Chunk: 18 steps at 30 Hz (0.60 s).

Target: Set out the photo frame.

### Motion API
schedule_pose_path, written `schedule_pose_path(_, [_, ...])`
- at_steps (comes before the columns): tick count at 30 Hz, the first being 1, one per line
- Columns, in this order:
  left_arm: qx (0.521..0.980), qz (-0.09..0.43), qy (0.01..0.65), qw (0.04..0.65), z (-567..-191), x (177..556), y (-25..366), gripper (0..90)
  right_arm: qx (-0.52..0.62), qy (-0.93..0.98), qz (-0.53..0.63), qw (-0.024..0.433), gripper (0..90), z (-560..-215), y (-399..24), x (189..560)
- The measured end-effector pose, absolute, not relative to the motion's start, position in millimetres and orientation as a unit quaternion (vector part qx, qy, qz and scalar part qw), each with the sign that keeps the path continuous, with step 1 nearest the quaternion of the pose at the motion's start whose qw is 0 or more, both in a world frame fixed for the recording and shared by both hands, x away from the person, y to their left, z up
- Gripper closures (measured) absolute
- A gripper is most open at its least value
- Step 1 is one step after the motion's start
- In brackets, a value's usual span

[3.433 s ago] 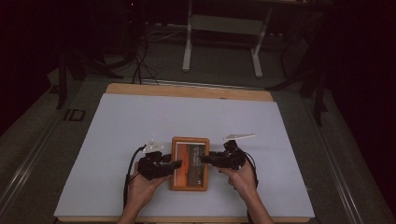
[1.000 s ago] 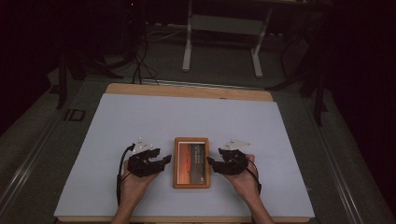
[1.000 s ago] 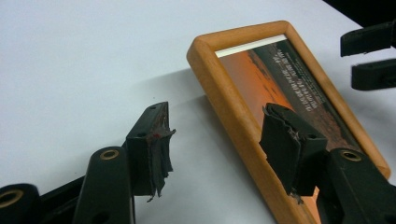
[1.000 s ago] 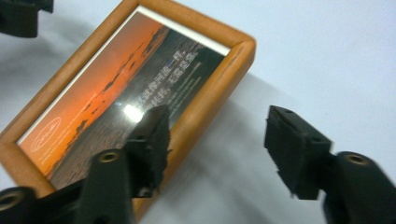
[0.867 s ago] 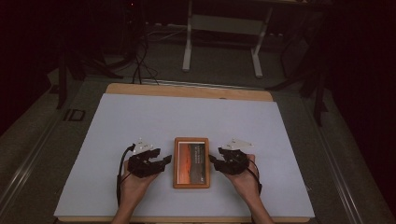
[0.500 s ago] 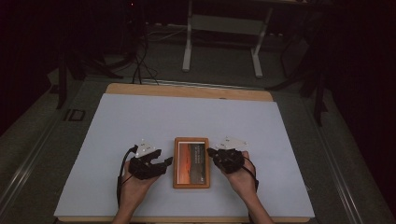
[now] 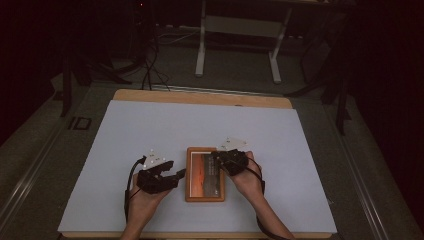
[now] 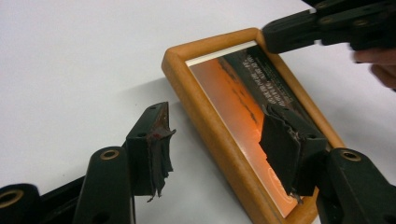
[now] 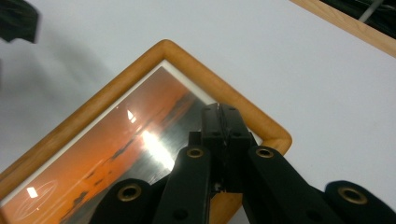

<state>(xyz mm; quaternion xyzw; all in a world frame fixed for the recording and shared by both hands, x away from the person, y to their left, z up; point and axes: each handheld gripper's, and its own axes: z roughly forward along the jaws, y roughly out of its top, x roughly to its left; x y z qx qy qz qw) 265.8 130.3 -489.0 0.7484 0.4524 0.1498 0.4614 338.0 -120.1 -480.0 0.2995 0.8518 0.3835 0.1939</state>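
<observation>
A wooden picture frame (image 7: 189, 186) with an orange sunset photo lies flat on the white table top. My left gripper (image 7: 181, 174) sits at the frame's left rail. In the left gripper view the left gripper (image 8: 217, 128) is open, one jaw over the table and the other over the frame (image 8: 205, 112); whether it touches I cannot tell. My right gripper (image 7: 212, 162) hovers over the upper right part of the picture. In the right gripper view the right gripper (image 9: 219, 112) is shut with nothing between its jaws, near a corner of the frame (image 9: 116, 100). The right gripper (image 8: 289, 35) also crosses the top of the left gripper view.
The white sheet (image 7: 200, 125) covers a wooden table whose far edge (image 7: 200, 97) shows bare. Beyond it are a dark floor, cables (image 7: 150, 65) and a stand's white legs (image 7: 201, 55). Both forearms come in from the near edge.
My right gripper has moved left from the frame's right edge to over the picture, and its jaws have shut. The left gripper and the frame have stayed put.
</observation>
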Motion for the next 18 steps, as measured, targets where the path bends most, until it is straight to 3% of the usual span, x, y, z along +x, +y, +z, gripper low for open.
schedule_pose_path(18, [0.75, 0.146, 0.454, 0.458, -490, 265, 128, 41.4, 0.319, 0.851, 0.374, 0.185, 90.0, -489, -122, 357])
